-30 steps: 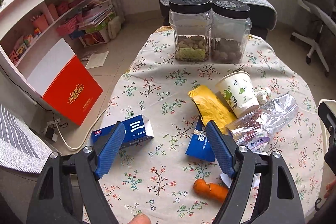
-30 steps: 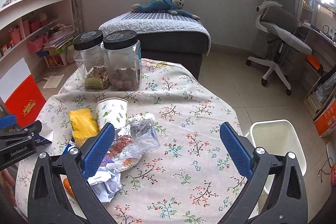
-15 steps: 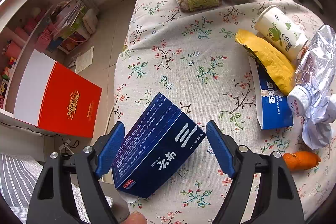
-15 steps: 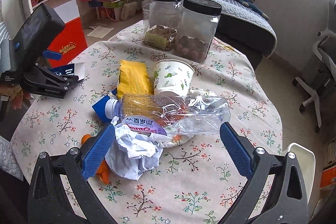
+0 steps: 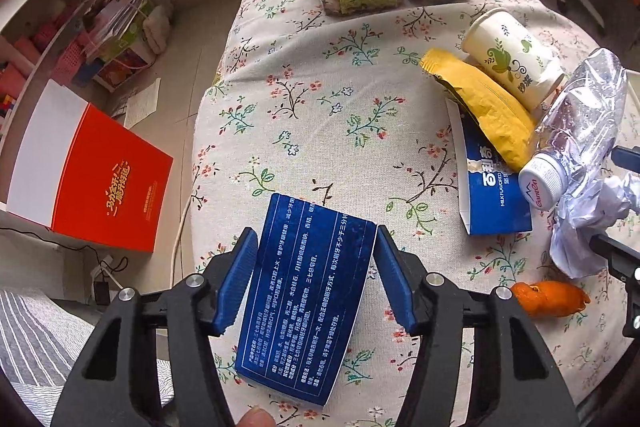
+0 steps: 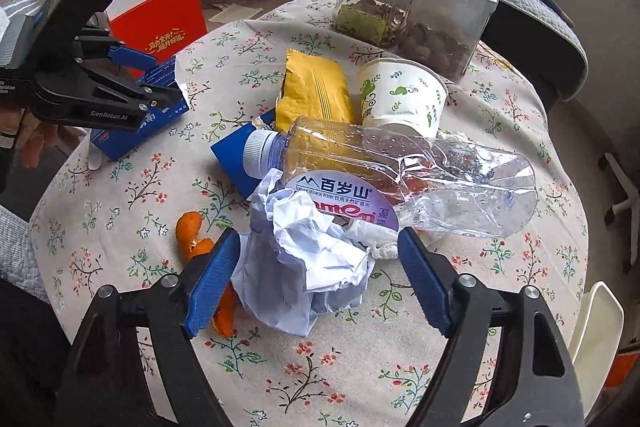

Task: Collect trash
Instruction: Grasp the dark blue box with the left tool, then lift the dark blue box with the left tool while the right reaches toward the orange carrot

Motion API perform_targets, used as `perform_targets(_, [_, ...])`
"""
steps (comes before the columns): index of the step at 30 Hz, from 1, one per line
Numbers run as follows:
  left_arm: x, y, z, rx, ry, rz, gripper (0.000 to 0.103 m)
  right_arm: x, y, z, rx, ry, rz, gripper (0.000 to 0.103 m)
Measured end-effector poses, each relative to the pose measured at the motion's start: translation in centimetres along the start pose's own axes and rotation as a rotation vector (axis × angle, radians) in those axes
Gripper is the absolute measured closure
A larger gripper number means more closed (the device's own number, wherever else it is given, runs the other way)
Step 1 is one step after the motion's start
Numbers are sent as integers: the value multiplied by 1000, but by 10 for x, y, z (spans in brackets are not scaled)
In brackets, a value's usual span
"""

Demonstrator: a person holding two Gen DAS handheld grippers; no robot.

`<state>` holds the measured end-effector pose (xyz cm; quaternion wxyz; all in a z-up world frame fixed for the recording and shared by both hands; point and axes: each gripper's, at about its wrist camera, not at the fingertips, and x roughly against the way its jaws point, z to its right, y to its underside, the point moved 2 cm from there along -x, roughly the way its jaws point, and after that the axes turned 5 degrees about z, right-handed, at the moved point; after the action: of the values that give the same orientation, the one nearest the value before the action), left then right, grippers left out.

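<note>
On bench's left edge, the left gripper (image 5: 314, 281) straddles a blue box (image 5: 306, 301); jaws just closed in and touch both its sides. Right gripper (image 6: 320, 281) (jaws also just narrowing) brackets a crumpled paper (image 6: 304, 267): left pad touches it, right pad's still apart. Bottle (image 6: 400, 175), yellow packet (image 6: 314, 95), cup (image 6: 400, 97), peel (image 6: 196, 239) lie nearby.

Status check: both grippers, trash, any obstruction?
Left gripper closing around dark blue printed carton. Right gripper closing around crumpled white paper. Crushed clear plastic bottle lies against it.
</note>
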<state>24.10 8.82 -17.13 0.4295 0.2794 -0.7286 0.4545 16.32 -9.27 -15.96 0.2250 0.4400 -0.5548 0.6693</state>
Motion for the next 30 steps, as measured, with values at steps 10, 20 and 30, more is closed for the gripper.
perform_targets(10, [63, -15, -9, 242, 108, 144, 45, 43, -13, 5, -97, -50, 139, 56])
perform_targets(20, [122, -23, 0, 447, 177, 318, 45, 84, -27, 27, -190, -24, 274, 93])
perform_targets(30, [135, -27, 5, 428, 122, 363, 44, 79, -29, 37, -253, -10, 284, 39])
